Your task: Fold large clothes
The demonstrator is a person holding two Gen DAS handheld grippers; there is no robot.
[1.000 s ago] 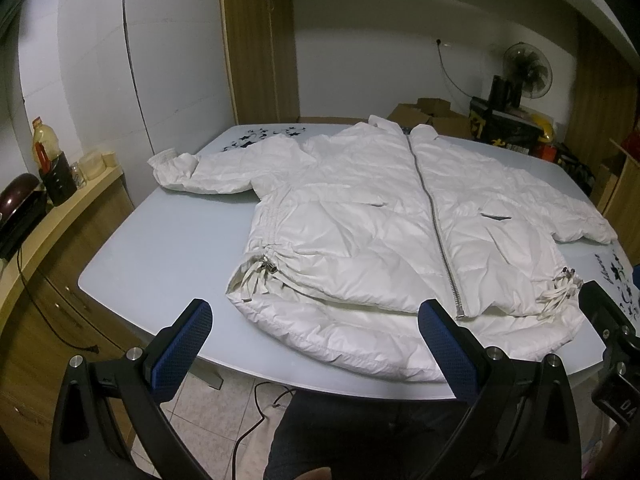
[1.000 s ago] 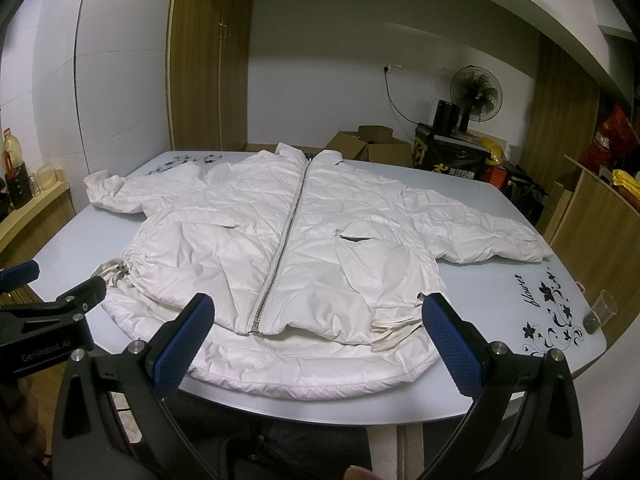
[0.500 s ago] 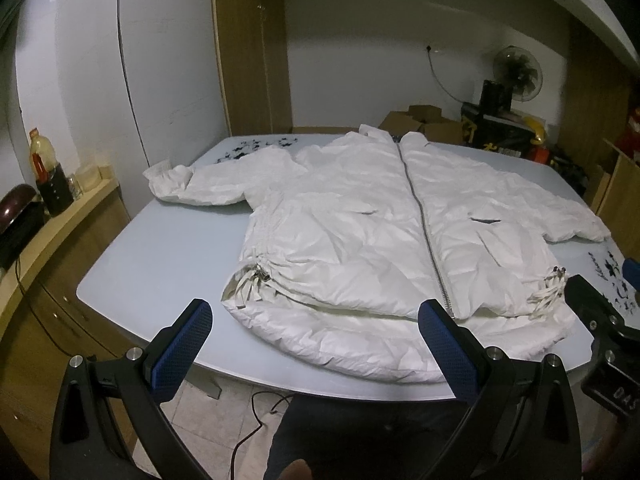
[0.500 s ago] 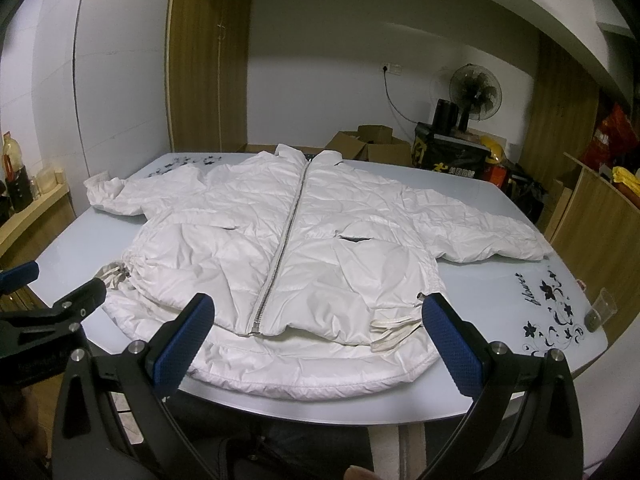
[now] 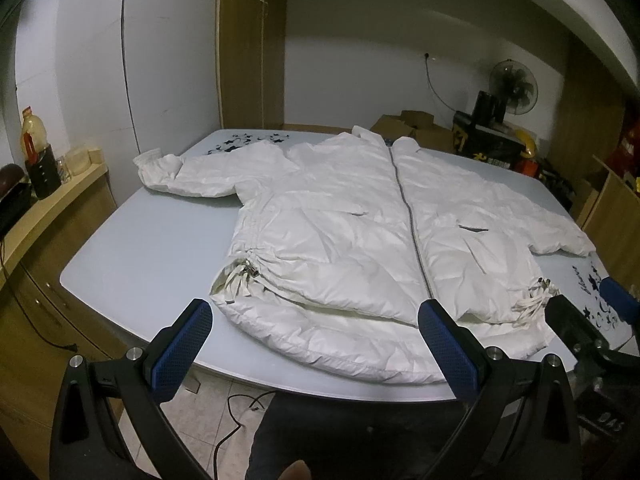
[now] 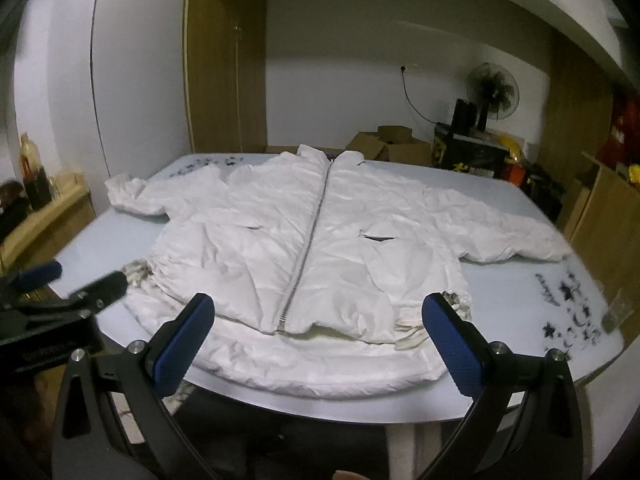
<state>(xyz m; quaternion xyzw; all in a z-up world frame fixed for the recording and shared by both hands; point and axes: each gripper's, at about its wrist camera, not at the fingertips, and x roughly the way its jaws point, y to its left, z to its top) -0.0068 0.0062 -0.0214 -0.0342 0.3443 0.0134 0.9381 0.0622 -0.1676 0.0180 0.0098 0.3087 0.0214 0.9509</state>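
I am hovering both sets of fingers (image 5: 315, 344) (image 6: 319, 338) spread wide, gripping nothing, near the white puffer jacket's (image 5: 360, 232) hem; folding is not begun, so I judge grabbing a sleeve (image 5: 188, 176) comes next.

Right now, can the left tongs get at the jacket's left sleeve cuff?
Probably yes: the left tongs are open and empty, and bare table lies before the cuff, though it is far across.

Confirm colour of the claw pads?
Blue, on black frames; clearest in the left wrist view, e.g. the left claw's pads.
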